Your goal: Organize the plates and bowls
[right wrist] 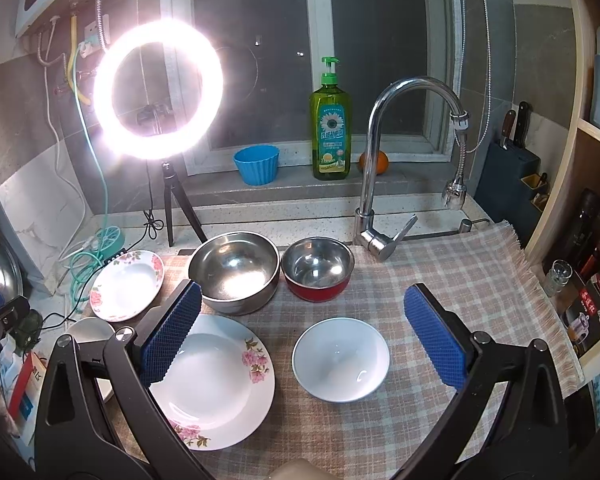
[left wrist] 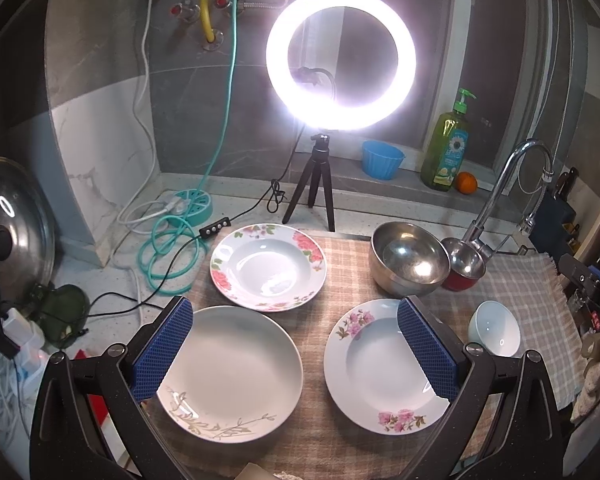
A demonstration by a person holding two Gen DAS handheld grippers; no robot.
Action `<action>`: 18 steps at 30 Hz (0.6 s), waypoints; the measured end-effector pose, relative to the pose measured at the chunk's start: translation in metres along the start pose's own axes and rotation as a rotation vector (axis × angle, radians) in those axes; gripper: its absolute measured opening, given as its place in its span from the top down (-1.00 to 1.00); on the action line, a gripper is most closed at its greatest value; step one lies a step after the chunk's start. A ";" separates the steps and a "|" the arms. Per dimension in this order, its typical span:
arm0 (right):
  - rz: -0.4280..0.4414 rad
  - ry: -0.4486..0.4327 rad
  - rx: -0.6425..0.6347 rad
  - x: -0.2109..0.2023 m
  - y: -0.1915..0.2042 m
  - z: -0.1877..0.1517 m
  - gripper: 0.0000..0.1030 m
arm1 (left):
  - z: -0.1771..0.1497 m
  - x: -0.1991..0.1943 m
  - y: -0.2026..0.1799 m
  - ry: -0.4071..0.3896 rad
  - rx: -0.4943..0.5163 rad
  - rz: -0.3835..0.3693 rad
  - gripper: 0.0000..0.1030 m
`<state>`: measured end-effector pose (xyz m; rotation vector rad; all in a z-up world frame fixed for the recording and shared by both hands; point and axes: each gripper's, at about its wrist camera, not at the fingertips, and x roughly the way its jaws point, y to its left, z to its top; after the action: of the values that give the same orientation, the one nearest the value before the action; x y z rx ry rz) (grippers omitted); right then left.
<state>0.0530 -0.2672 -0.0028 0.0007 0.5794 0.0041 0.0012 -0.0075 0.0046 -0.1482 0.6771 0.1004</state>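
Both grippers hover, fingers spread, holding nothing: the left gripper [left wrist: 296,344] above the gap between the grass plate [left wrist: 236,372] and pink plate [left wrist: 376,376], the right gripper [right wrist: 304,336] over the white bowl [right wrist: 341,359]. The steel bowl [right wrist: 236,276] touches the red bowl [right wrist: 317,269]; bare cloth [right wrist: 460,272] lies right.

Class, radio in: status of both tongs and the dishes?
Left tongs open, empty. Right tongs open over white bowl. Three plates, three bowls unstacked on checked cloth. Nothing blocking.

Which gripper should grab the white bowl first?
Right. The white bowl lies between the open right gripper fingers, just ahead. The left gripper, also open, faces two plates, with the bowl off to its right.
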 end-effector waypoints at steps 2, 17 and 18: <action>0.002 0.000 0.001 0.000 -0.001 0.000 -1.00 | 0.000 0.000 0.000 -0.001 -0.001 0.002 -0.98; -0.001 0.002 -0.003 0.003 0.002 -0.003 -1.00 | 0.000 0.001 -0.002 0.003 0.001 0.000 -0.98; -0.002 0.001 -0.003 0.003 0.002 -0.003 -1.00 | -0.001 0.001 -0.002 0.003 0.000 0.000 -0.98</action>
<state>0.0540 -0.2652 -0.0074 -0.0032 0.5805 0.0031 0.0017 -0.0093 0.0038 -0.1483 0.6805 0.0998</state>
